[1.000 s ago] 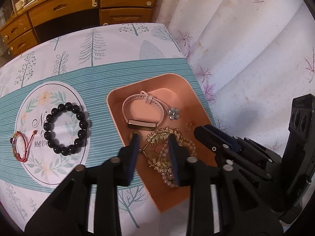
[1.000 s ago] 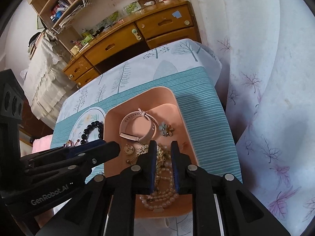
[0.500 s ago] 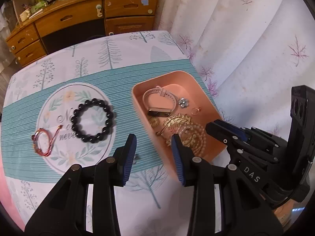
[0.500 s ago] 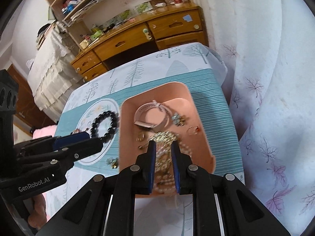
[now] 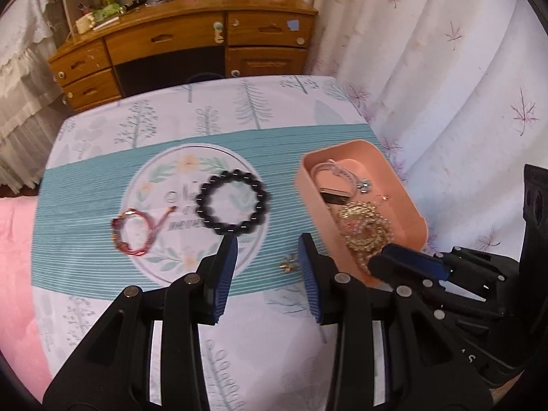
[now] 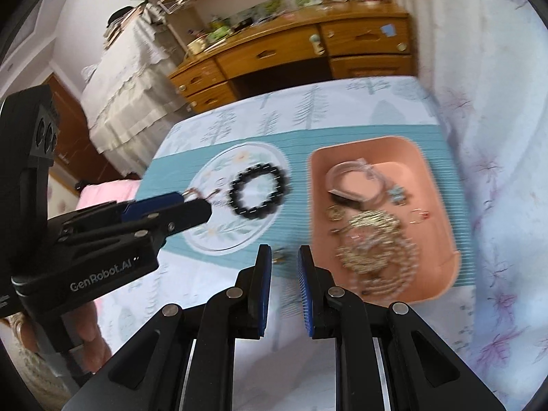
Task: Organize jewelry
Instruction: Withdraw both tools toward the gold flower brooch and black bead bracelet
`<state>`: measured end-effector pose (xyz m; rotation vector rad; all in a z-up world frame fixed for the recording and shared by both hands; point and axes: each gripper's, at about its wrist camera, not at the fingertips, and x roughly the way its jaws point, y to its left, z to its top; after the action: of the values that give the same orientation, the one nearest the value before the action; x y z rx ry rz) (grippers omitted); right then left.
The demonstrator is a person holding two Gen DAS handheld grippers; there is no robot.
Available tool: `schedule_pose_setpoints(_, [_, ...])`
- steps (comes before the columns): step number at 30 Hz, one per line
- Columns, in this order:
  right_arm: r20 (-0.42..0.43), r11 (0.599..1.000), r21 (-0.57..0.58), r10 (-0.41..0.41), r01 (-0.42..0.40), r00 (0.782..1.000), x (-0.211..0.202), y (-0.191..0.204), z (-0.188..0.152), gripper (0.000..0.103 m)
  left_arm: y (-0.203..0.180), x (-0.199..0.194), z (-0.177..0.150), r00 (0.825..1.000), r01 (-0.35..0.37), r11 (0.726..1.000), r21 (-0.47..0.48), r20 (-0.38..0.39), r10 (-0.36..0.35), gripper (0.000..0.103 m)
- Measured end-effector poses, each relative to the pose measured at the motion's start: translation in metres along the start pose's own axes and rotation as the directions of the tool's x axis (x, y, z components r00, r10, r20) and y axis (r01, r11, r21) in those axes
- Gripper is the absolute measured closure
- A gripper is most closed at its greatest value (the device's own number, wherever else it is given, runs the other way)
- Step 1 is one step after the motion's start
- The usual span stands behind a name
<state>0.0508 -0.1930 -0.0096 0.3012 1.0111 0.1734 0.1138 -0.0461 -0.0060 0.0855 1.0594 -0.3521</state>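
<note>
A pink tray point(image 5: 409, 212) point(image 6: 441, 212) on the right holds a pink watch band point(image 5: 334, 169), a gold and pearl necklace pile point(image 5: 366, 227) point(image 6: 375, 239) and small pieces. A black bead bracelet point(image 5: 231, 202) point(image 6: 258, 191) and a red cord bracelet point(image 5: 133, 231) lie on the round white print. A small gold flower piece point(image 5: 289, 263) lies on the cloth just ahead of my left gripper point(image 5: 267, 255), which is open and empty. My right gripper point(image 6: 284, 260) is open a little and empty, left of the tray.
The table point(image 5: 239, 342) has a tree-print cloth with a teal striped band. A wooden desk point(image 5: 191, 44) stands behind it. White leaf-print curtain point(image 5: 445, 85) hangs close on the right. Pink bedding point(image 5: 13, 274) lies at the left.
Both grippers have pulled back and up from the tray and shifted left. The small gold flower piece now lies on the cloth outside the tray. The right jaws have opened slightly.
</note>
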Motion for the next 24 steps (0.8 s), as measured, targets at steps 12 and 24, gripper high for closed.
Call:
schedule_pose_setpoints(12, [-0.161,0.996,0.091,0.004,0.011,0.987,0.047,0.030,0.008,0.064,0.048,-0.009,-0.014,0.998,-0.034,0.999,-0.029,-0.058,0.032,0.069])
schedule_pose_setpoints(24, [-0.273,0.973,0.146,-0.134,0.178,0.953,0.103,0.033,0.007,0.064,0.086,0.005,-0.025,0.997,0.017,0.997,-0.081,-0.070,-0.022,0.069])
